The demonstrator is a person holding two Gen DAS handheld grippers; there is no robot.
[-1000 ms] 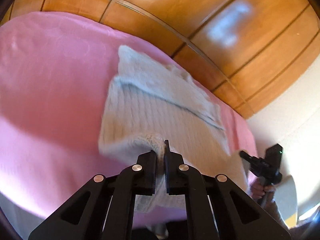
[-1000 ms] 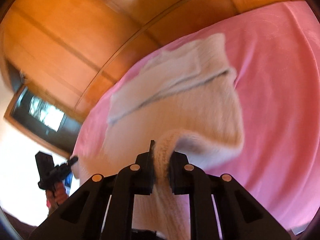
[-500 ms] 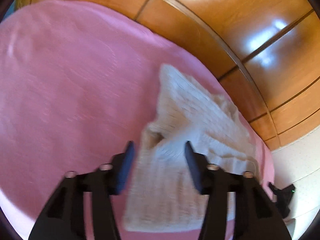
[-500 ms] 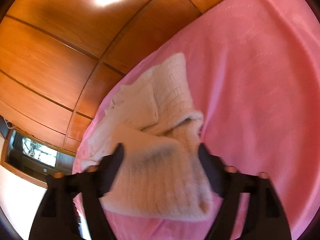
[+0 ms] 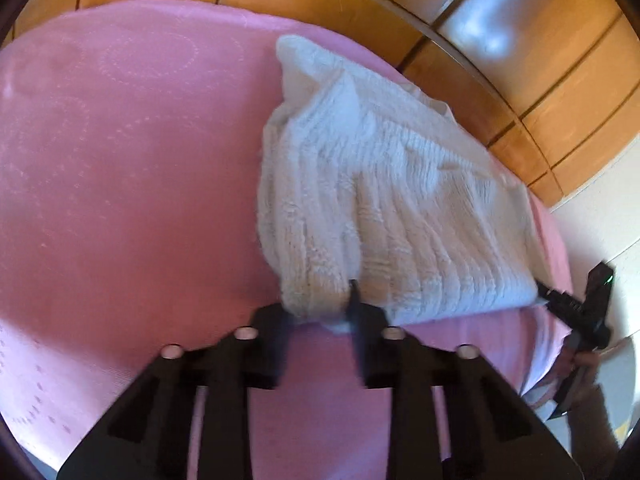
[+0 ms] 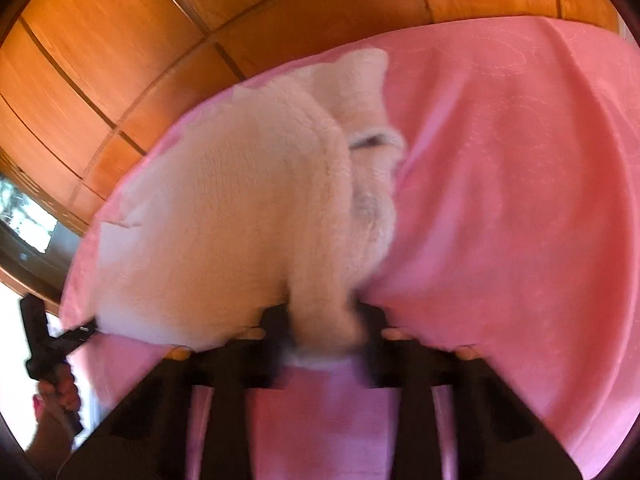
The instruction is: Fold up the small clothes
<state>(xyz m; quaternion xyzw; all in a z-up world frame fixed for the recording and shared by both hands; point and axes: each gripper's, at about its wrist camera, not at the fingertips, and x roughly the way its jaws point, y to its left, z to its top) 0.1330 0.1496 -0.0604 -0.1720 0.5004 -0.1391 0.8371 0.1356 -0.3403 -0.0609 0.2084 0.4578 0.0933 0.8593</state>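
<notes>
A cream knitted sweater (image 5: 384, 200) lies folded on a pink bedspread (image 5: 120, 184). My left gripper (image 5: 320, 316) is open, its fingers either side of the sweater's near left corner, and a bit of knit lies between them. In the right wrist view the sweater (image 6: 240, 216) fills the middle, blurred. My right gripper (image 6: 320, 320) is open around the sweater's near right corner. The right gripper also shows in the left wrist view (image 5: 580, 312) at the sweater's far right corner. The left gripper shows in the right wrist view (image 6: 56, 340) at the left edge.
A wooden panelled wall (image 5: 480, 40) runs behind the bed. The bedspread (image 6: 520, 200) extends wide to the right of the sweater. A dark window or screen (image 6: 24, 216) sits low on the left wall. A white wall (image 5: 600, 232) is at the right.
Both grippers held the sweater's hem shut a second ago, then opened and let it drop folded over. They now sit low at the near corners of the folded sweater.
</notes>
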